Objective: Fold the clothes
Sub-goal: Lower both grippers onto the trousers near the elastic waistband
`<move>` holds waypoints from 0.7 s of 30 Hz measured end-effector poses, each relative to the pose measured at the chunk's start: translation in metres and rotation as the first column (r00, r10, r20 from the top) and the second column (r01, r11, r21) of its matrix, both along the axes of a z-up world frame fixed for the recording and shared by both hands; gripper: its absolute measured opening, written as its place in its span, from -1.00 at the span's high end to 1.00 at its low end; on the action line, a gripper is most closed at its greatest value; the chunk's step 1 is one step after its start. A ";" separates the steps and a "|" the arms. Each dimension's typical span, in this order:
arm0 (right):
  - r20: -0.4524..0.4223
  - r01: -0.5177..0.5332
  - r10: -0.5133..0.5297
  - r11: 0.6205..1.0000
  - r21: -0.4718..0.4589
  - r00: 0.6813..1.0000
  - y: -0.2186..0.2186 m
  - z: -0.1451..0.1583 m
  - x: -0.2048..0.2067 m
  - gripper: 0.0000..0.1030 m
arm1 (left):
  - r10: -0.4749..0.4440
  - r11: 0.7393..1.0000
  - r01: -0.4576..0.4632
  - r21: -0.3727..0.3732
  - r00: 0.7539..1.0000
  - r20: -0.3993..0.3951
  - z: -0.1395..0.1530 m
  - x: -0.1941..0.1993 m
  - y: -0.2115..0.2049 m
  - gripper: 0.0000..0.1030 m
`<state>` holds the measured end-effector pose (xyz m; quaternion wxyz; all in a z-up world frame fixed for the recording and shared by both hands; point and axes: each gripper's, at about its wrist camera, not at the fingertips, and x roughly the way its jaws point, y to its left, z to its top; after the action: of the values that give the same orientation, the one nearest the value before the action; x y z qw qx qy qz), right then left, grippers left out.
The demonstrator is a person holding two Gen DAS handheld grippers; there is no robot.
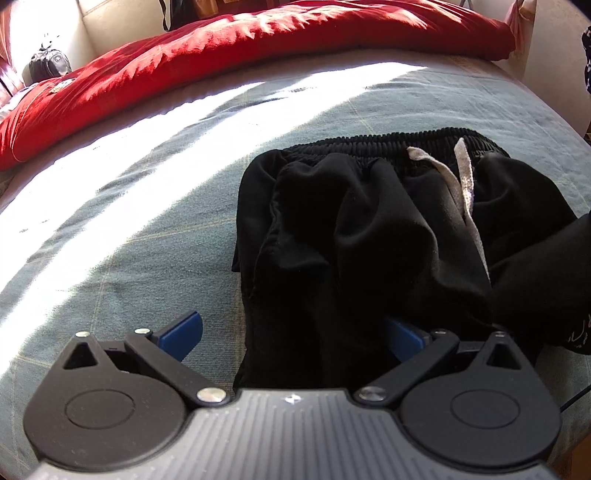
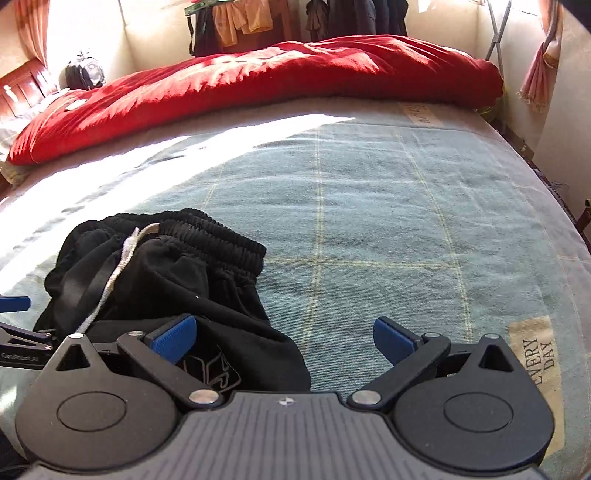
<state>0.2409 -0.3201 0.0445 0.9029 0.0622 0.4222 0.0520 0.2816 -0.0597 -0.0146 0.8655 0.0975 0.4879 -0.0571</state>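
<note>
Black shorts lie crumpled on the bed, their elastic waistband at the far side and a whitish drawstring trailing across the cloth. My left gripper is open at their near end. A fold of black cloth runs between its fingers and covers part of the right blue pad. In the right wrist view the shorts sit at lower left. My right gripper is open at their near right corner, its left pad over the hem with a printed logo.
The bed carries a blue-grey checked blanket with an "EVERY DAY" label. A red duvet is bunched along the far side. A backpack and hanging clothes stand behind. The bed's right edge drops off.
</note>
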 end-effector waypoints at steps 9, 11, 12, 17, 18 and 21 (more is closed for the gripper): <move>0.027 -0.250 0.249 0.966 0.067 0.968 0.049 -0.016 0.030 -1.00 | 0.022 0.991 -0.031 -0.133 0.997 -0.069 -0.030 0.001 0.020 -0.99; 0.018 -0.279 0.279 0.958 0.071 0.960 0.055 -0.023 0.032 -1.00 | 0.041 0.977 -0.056 -0.206 0.996 -0.078 -0.034 0.000 0.032 -0.99; 0.018 -0.291 0.291 0.953 0.078 0.957 0.056 -0.027 0.033 -1.00 | 0.036 0.973 -0.051 -0.225 0.997 -0.068 -0.036 -0.002 0.035 -0.99; 0.028 -0.341 0.340 0.935 0.103 0.940 0.056 -0.042 0.033 -1.00 | 0.006 0.983 -0.002 -0.183 1.000 0.023 -0.037 -0.018 0.029 -1.00; 0.019 -0.349 0.349 0.931 0.109 0.937 0.055 -0.046 0.034 -1.00 | 0.006 0.985 -0.002 -0.174 1.000 0.024 -0.036 -0.018 0.028 -1.00; -0.016 -0.349 0.355 0.926 0.144 0.935 0.048 -0.059 0.039 -1.00 | 0.022 0.983 -0.024 -0.180 1.000 -0.017 -0.031 -0.015 0.029 -1.00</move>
<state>0.2798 -0.2719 -0.0145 0.8633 0.0492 0.4407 0.2411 0.2670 -0.0303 -0.0461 0.8678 0.0128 0.4883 -0.0917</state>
